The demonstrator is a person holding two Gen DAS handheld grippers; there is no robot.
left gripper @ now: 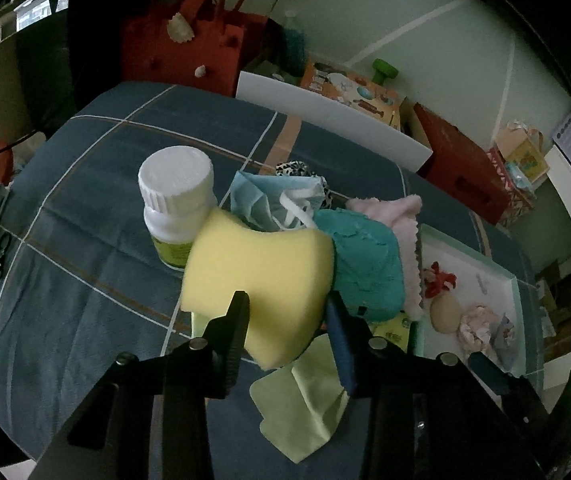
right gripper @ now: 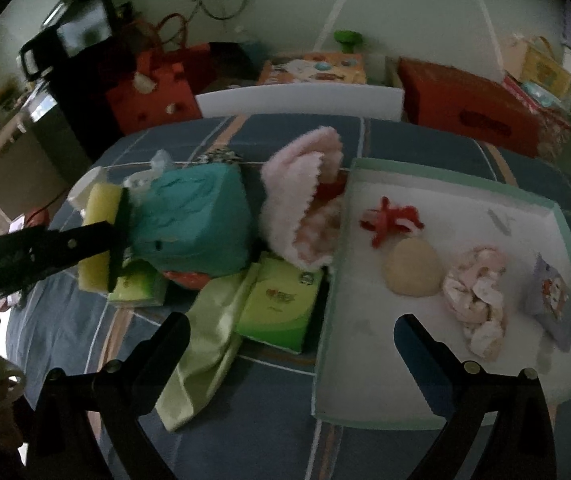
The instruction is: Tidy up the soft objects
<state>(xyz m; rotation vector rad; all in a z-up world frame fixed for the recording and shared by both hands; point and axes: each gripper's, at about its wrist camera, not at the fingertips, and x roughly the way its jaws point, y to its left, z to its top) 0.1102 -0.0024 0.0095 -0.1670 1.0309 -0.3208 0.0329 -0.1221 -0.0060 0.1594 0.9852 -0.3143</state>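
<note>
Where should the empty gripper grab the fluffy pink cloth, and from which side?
Probably best at the raised, folded top of the fluffy pink cloth, coming down from above. That hump stands free, while its lower part leans on the tray edge and sits close to the teal bundle. The right gripper is open and nearest.

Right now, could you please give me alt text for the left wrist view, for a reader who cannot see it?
The left tool is shut on a yellow sponge, held above a blue plaid cloth. Behind the sponge stand a white bottle, a blue face mask and a teal plush; a white tray lies to the right.
</note>
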